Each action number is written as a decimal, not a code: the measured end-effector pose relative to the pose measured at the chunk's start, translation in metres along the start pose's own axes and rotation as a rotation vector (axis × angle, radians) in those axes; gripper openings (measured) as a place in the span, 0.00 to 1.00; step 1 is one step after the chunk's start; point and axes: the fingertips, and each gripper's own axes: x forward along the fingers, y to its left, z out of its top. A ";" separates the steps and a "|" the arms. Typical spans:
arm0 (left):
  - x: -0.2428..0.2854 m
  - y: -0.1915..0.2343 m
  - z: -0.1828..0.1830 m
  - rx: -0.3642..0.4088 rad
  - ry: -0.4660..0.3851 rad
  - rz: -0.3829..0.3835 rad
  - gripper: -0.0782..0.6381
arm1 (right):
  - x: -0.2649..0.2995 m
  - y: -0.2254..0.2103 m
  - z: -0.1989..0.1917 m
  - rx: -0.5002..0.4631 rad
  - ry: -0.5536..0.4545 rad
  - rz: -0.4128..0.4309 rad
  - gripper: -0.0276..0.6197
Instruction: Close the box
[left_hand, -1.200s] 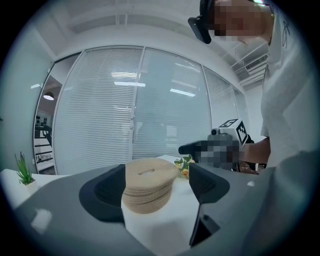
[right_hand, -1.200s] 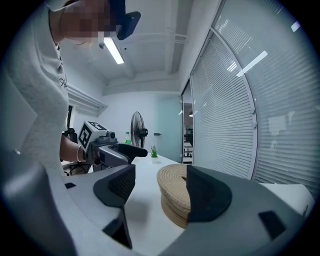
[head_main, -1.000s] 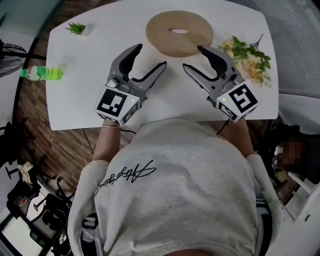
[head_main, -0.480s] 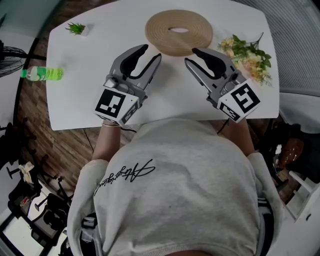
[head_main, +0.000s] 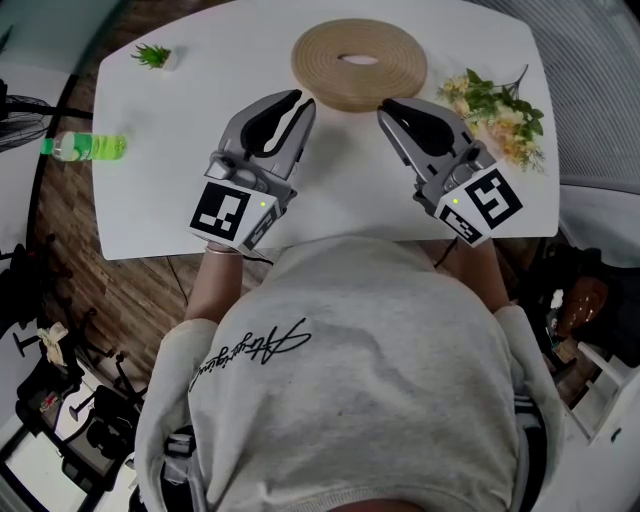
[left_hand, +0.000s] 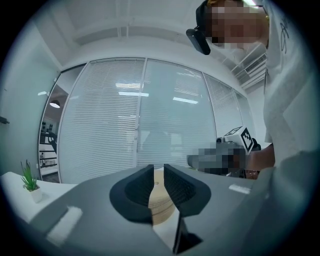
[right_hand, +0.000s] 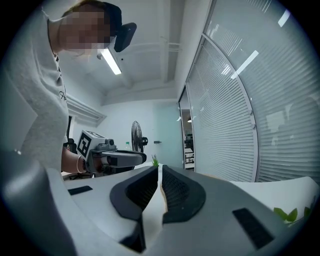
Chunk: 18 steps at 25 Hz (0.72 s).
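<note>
The box (head_main: 358, 63) is a round, tan woven one with a slot in its top, standing at the far middle of the white table (head_main: 150, 200). Both grippers are held just short of it, one at each side, touching nothing. My left gripper (head_main: 298, 98) has just been closing; its jaws stand a narrow slit apart with nothing between them. In the left gripper view (left_hand: 158, 170) the box (left_hand: 160, 207) shows through that slit. My right gripper (head_main: 385, 103) has also been closing, and its tips meet in the right gripper view (right_hand: 159, 169), empty.
A small potted plant (head_main: 153, 56) sits at the table's far left corner. A bunch of flowers (head_main: 497, 112) lies at the right edge. A green bottle (head_main: 85, 148) lies off the table's left side. A standing fan (right_hand: 137, 131) is in the background.
Both grippers' jaws have closed from wide open to nearly or fully together. The hands have stayed where they were in front of the box.
</note>
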 end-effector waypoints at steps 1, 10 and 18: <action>0.001 -0.001 0.001 0.002 -0.009 -0.004 0.19 | 0.000 0.000 0.000 0.001 -0.002 -0.001 0.08; 0.002 -0.006 0.003 0.017 -0.016 -0.018 0.14 | 0.002 0.000 0.002 0.002 -0.018 -0.002 0.05; 0.004 -0.006 0.004 0.018 0.001 -0.008 0.11 | -0.001 -0.001 0.003 -0.001 -0.023 -0.003 0.05</action>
